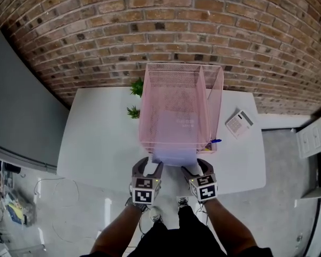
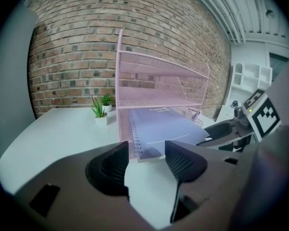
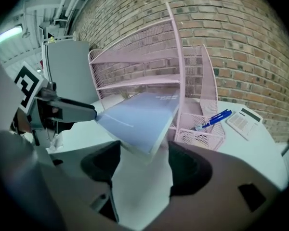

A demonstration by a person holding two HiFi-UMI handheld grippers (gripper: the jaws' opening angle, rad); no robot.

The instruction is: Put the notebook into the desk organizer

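The lavender spiral notebook [image 1: 174, 143] lies in the lowest tier of the pink mesh desk organizer [image 1: 176, 84], its near end sticking out toward me over the white table [image 1: 96, 138]. My left gripper [image 1: 150, 167] is open just in front of the notebook's near left corner. My right gripper [image 1: 195, 170] is open at the near right corner. Neither has anything between its jaws. In the left gripper view the notebook [image 2: 164, 129] lies ahead of the open left gripper [image 2: 147, 162]. In the right gripper view the notebook [image 3: 139, 117] lies ahead of the open right gripper [image 3: 144, 165]. Whether any fingertip touches it I cannot tell.
A blue pen [image 3: 213, 120] lies in the organizer's low side tray. A white calculator [image 1: 239, 123] sits to the right of the organizer. Two small potted plants [image 1: 136, 87] stand at its left. A brick wall [image 1: 160, 25] rises behind the table.
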